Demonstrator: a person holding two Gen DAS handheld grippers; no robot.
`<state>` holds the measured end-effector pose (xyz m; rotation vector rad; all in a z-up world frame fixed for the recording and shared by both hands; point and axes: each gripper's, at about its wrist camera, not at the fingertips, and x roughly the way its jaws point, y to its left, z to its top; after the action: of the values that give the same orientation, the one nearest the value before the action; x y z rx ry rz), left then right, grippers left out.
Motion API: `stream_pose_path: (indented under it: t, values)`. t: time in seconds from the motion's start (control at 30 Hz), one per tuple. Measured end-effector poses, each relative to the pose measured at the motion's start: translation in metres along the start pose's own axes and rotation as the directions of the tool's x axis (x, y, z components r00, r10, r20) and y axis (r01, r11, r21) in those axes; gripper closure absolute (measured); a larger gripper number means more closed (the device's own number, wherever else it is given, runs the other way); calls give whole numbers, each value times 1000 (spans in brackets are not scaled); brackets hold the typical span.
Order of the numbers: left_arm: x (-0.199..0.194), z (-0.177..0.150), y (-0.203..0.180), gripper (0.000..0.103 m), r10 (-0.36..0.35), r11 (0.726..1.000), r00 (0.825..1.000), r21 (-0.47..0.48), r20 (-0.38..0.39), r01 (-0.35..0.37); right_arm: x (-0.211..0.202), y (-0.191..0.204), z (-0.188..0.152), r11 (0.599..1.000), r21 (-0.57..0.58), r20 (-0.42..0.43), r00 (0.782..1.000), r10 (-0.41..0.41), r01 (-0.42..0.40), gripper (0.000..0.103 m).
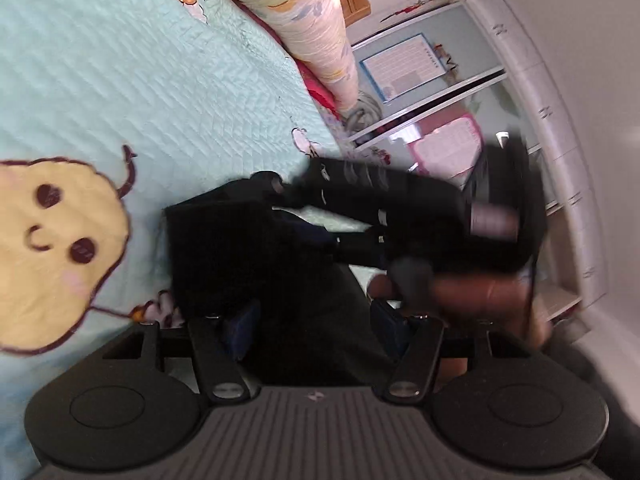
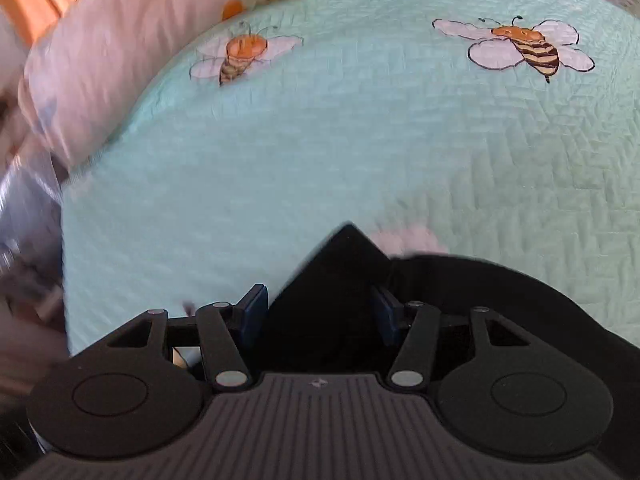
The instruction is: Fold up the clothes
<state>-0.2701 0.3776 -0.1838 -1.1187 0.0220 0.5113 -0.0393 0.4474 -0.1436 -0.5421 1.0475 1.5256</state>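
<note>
You will find nothing here that you can read. The two posters (image 1: pixel 408 66) on the wardrobe doors (image 1: pixel 452 92), one blue-framed and one pink (image 1: pixel 448 148), carry lines of print, but they are too small and blurred for you to make out a word. The small pale mark (image 2: pixel 319 383) on the ribbed body of each gripper is only an emblem, not lettering, and the bedspread (image 2: pixel 360 152) bears pictures, not words.
</note>
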Motion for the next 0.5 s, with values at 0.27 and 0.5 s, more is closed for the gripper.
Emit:
stream_pose_path:
  t: [0.27, 0.5]
  values:
    - [0, 5, 1, 33, -45, 999, 997, -4, 59, 46, -32, -24, -27, 981, 141, 256, 962, 92, -131, 46]
    - [-12, 2, -5, 33, -35, 999, 990, 28, 138, 32, -21, -11, -19, 991, 89, 216, 973, 83, -104, 43]
